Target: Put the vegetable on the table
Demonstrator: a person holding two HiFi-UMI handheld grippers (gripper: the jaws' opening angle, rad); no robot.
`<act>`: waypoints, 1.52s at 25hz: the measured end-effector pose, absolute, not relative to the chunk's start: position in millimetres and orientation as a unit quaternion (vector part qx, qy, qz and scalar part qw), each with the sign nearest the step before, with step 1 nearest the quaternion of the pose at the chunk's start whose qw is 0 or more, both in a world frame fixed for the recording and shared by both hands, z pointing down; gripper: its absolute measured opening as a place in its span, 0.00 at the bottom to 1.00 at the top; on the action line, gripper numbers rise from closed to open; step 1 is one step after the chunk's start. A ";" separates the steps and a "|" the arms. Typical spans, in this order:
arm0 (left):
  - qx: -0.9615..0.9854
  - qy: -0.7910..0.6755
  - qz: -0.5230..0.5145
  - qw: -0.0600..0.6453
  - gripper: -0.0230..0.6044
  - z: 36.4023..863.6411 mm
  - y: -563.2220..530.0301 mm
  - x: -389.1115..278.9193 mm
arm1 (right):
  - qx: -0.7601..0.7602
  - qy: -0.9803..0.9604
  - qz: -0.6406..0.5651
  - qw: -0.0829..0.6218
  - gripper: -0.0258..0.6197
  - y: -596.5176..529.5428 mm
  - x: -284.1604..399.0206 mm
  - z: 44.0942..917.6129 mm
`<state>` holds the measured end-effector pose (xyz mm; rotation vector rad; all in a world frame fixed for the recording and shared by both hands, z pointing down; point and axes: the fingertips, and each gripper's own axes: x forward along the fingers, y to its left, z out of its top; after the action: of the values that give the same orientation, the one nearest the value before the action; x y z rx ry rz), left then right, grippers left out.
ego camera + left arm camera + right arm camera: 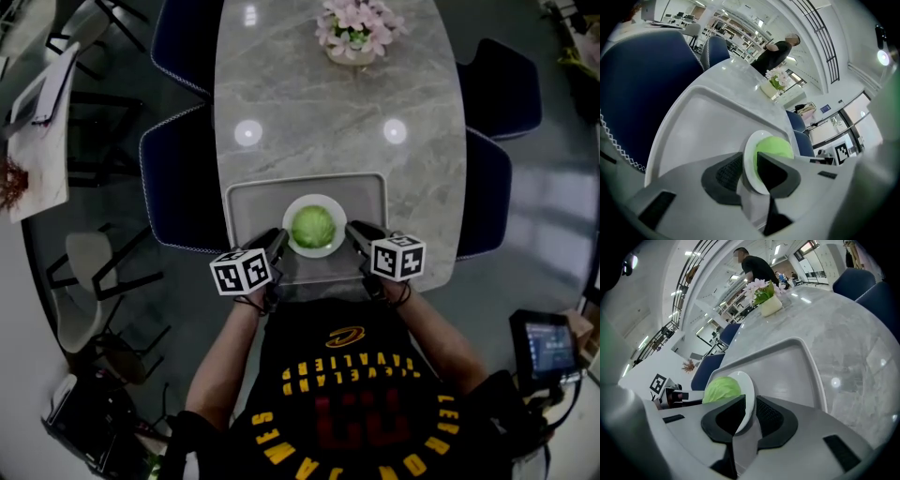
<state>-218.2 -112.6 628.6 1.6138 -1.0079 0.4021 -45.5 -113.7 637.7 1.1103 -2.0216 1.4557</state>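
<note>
A green cabbage [313, 225] lies on a round white plate [315, 252], which is over the grey tray [253, 202] at the near end of the marble table [337, 122]. My left gripper [279, 242] is shut on the plate's left rim and my right gripper [354, 232] on its right rim. In the left gripper view, the plate [750, 150] edge stands between the jaws of the left gripper [749, 161], with the cabbage [776, 147] behind. The right gripper [749, 408] likewise pinches the plate [749, 390] beside the cabbage [721, 389]. Whether the plate touches the tray I cannot tell.
A pot of pink flowers [354, 33] stands at the table's far end. Dark blue chairs [183, 183] [487, 187] flank both long sides. A person in black [757, 268] stands beyond the table. A small screen [548, 347] is at my lower right.
</note>
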 end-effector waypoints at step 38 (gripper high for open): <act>0.664 -0.399 0.198 0.601 0.10 644.3 -104.6 -204.8 | 0.360 -0.718 0.553 0.219 0.10 -117.1 -61.1 642.7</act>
<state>-204.8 -104.6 644.3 1.5390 -0.9245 0.4587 -61.1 -117.1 642.7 0.9974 -1.9876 1.5301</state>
